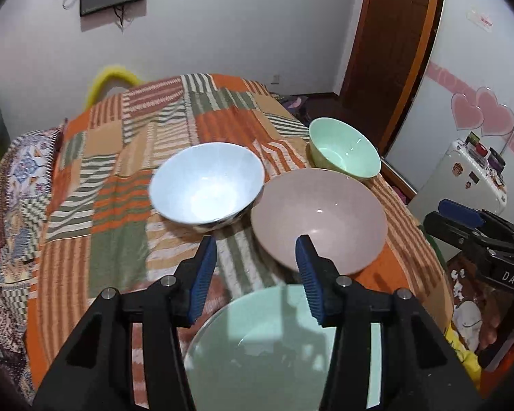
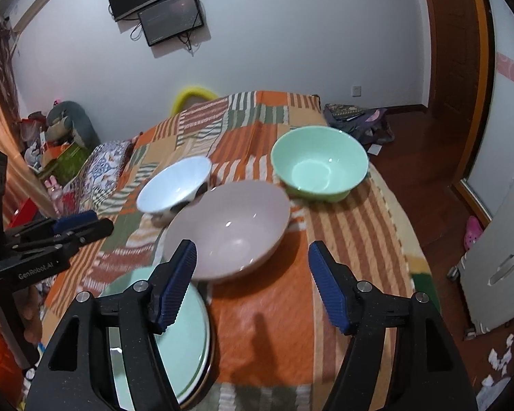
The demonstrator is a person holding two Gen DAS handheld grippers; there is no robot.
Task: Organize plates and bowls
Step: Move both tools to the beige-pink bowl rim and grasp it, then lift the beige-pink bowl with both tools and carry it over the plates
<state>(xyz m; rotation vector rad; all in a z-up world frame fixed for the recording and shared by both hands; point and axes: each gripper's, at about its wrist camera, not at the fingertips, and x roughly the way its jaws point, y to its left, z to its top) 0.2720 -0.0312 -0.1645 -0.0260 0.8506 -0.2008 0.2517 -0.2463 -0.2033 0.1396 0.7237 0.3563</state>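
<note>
- The left gripper (image 1: 257, 257) hangs released over the striped blanket (image 1: 120, 157), fingers spread with nothing between them, just left of the pink bowl.
- White bowl (image 1: 207, 185) sits on the blanket to the left of the pink bowl (image 1: 318, 215), rims nearly touching.
- Green plates (image 1: 274, 342) lie stacked nearest the camera, in front of the pink bowl, under the left gripper.
- Green bowl (image 1: 342, 152) stands behind and right of the pink bowl, close to it.
- The right gripper (image 2: 252, 257) hovers wide and unclenched, holding nothing, right in front of the pink bowl.
</note>
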